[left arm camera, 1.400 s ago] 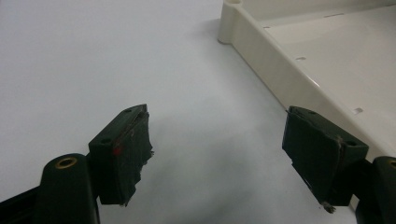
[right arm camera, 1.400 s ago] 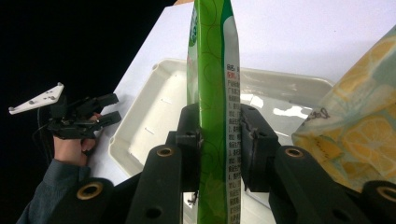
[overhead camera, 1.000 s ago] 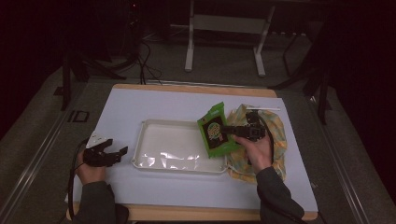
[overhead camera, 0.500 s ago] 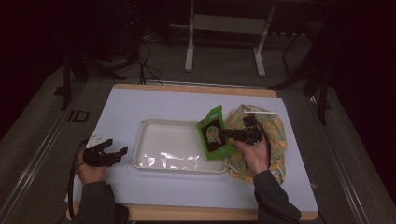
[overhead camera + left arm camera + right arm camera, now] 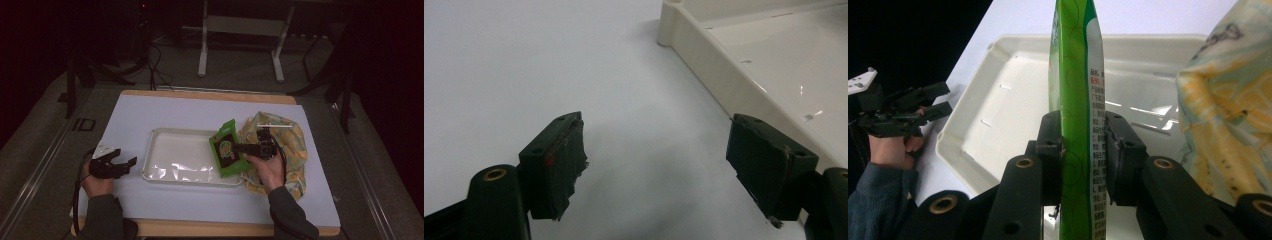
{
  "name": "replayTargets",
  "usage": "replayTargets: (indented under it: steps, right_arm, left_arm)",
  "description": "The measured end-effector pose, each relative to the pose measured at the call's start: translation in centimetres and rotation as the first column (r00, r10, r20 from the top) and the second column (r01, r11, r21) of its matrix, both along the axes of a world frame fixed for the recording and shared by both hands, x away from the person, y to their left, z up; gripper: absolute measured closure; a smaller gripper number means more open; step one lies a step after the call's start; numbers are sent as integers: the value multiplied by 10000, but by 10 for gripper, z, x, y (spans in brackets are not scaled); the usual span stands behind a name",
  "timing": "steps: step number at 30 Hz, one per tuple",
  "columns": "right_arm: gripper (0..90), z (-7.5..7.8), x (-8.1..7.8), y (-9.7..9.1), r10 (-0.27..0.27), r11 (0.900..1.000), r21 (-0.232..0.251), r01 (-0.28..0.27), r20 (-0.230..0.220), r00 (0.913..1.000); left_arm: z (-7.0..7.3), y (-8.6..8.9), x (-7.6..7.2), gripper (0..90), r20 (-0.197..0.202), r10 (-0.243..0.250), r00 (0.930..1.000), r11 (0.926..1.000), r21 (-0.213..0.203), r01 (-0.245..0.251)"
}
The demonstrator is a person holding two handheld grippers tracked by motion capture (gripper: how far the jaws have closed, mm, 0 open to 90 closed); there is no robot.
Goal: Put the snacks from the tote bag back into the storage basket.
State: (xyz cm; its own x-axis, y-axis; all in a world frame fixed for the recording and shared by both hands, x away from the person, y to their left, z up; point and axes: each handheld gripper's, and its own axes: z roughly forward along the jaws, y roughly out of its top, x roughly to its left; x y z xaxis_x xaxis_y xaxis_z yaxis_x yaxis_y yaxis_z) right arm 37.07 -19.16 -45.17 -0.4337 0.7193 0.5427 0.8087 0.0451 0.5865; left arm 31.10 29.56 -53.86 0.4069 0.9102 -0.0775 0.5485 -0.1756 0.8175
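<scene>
as my right gripper [image 5: 1082, 150] carries the clamped packet [image 5: 226, 149] toward nine o'clock, it now overhangs the tray [image 5: 165, 136]; my left gripper [image 5: 664, 170] gapes wide, idle.

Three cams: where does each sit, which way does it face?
High view: above the person's side, facing forward and down; both forearms, left gripper, right gripper.
Left gripper view: on the left gripper, facing table and tray; jaws open.
Right gripper view: on the right gripper, clamping the green packet.
Shared: tray in all.
</scene>
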Motion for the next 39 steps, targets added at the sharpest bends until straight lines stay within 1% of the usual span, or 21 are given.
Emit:
replayTargets:
  steps: [6, 11, 17, 26, 30, 31, 36, 39]
  right_arm:
    - [716, -3, -2, 1, -71, 10000, -42, 71, 25, 10000]
    - [716, -6, -3, 2, -104, 9998, -191, 105, 59, 9999]
    - [713, -11, -3, 2, -167, 9997, -163, 167, -36, 9999]
    - [700, -18, -8, 2, -199, 9992, -341, 198, -35, 9998]
    - [698, -18, -10, 1, -237, 9991, -344, 235, -37, 9997]
    - [685, -18, -11, 1, -253, 9986, -463, 254, 10, 9997]
    - [646, -18, -14, 1, -251, 9975, -659, 255, 65, 9997]
    - [620, -17, -18, 0, -226, 9958, -888, 243, 199, 9995]
  left_arm:
    - [0, 0, 0, 240, -1, -1, 10000, 10000, 6, 1]
    - [0, 0, 0, 239, -6, -5, 10000, 10000, 9, 5]
    - [0, 0, 0, 239, -4, -2, 10000, 10000, 6, 2]
    - [0, 0, 0, 239, -2, 3, 10000, 10000, 14, -3]
    - [0, 0, 0, 240, 9, 13, 10000, 10000, 11, -13]
    - [0, 0, 1, 239, -6, 4, 10000, 10000, 26, -4]
    - [0, 0, 0, 239, -9, 5, 10000, 10000, 60, -5]
    - [0, 0, 0, 239, -10, 3, 10000, 10000, 67, -3]
